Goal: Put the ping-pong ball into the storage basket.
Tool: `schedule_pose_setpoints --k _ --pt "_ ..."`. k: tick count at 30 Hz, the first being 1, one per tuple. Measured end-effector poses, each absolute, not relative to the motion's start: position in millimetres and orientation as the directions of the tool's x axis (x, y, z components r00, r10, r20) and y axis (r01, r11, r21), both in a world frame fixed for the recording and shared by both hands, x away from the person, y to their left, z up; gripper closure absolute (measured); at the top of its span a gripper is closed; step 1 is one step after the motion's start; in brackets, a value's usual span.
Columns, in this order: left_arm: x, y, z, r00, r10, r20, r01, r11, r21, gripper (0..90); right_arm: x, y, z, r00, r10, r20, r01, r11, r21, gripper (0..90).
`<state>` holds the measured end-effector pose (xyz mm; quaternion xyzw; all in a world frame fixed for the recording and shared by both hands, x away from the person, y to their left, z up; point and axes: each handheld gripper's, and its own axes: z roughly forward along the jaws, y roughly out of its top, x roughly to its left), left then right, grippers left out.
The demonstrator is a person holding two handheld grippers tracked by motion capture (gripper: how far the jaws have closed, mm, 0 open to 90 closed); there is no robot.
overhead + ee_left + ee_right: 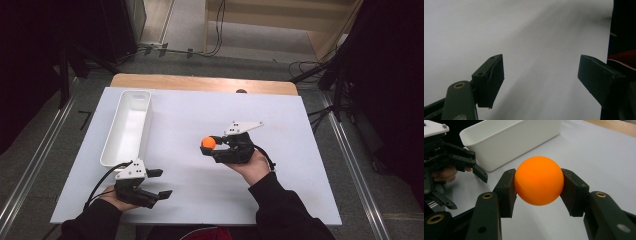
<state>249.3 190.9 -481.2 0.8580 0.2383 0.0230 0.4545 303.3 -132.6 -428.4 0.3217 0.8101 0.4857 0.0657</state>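
The left gripper (160, 184), black with a grey three-cornered plate on top, sits closest to the person at the near left of the white table (310, 200), held in the person's left hand (112, 200). Its jaws are spread wide with only bare table surface between them, as the left gripper view shows, its own gripper (541, 75) gaping over the white tabletop (524, 30). A black cable trails back from it toward the dark sleeve.

Farther in and off to that gripper's right, the right gripper (209, 146) is held in the person's right hand (255, 167), its jaws pointing toward the left side of the table. It pinches a smooth, round orange ball (208, 143) between its two black pads. In the right gripper view the orange ball (539, 180) sits squarely between the jaw pads of the right gripper (539, 192), touching both and lifted clear of the table. No brand, label or writing can be read on the ball, on either gripper, or anywhere else on the table.

Beyond the left gripper, and well to the left of the ball, stands a long, narrow white plastic tub (111, 145), lying lengthwise away from the person. In the right gripper view the white tub (499, 152) lies past the ball, with the left gripper (477, 172) just in front of it.

Behind the table runs a light wooden edge (200, 82).
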Motion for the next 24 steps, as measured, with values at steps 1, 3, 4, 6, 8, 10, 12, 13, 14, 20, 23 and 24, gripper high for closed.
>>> schedule_pose_setpoints --k 1,3,4,6,8,10,12,13,14,20,23,24 --pt "249 191 -481 0.886 0.429 -0.176 0.387 -0.475 0.79 21.5 304 -131 -428 -0.784 0.585 0.209 0.46 0.32 0.828 47.7" --pt "250 191 -481 0.886 0.428 -0.177 0.388 -0.476 0.789 21.5 305 -127 -426 -0.789 0.577 0.211 0.458 0.324 0.828 47.7" --pt "250 191 -481 0.886 0.428 -0.179 0.389 -0.475 0.79 21.5 306 -126 -426 -0.79 0.577 0.208 0.455 0.324 0.829 47.7" --pt "250 191 -481 0.887 0.425 -0.179 0.386 -0.474 0.791 21.5 308 -123 -425 -0.793 0.572 0.208 0.451 0.323 0.832 47.7" --pt "250 192 -481 0.886 0.427 -0.179 0.388 -0.474 0.79 21.5 309 -119 -424 -0.796 0.567 0.21 0.451 0.325 0.832 47.7" --pt "250 192 -481 0.887 0.426 -0.18 0.388 -0.475 0.79 21.5 311 -116 -423 -0.8 0.562 0.212 0.448 0.325 0.833 47.7" --pt "250 192 -481 0.885 0.428 -0.185 0.392 -0.467 0.792 21.5 312 -114 -422 -0.801 0.56 0.212 0.447 0.325 0.833 47.7" --pt "251 192 -482 0.883 0.43 -0.187 0.394 -0.466 0.792 21.5 314 -112 -422 -0.803 0.556 0.214 0.446 0.323 0.835 47.7" --pt "251 192 -482 0.883 0.43 -0.188 0.395 -0.465 0.792 21.5 314 -111 -422 -0.804 0.555 0.211 0.444 0.325 0.835 47.7" --pt "250 191 -482 0.882 0.432 -0.189 0.397 -0.464 0.792 21.5 318 -105 -421 -0.811 0.546 0.211 0.441 0.333 0.834 47.7" --pt "250 191 -482 0.881 0.434 -0.191 0.399 -0.462 0.792 21.5 320 -103 -421 -0.812 0.544 0.211 0.441 0.335 0.833 47.7" --pt "250 191 -482 0.881 0.434 -0.191 0.399 -0.462 0.792 21.5 321 -102 -420 -0.813 0.543 0.211 0.439 0.334 0.834 47.8"
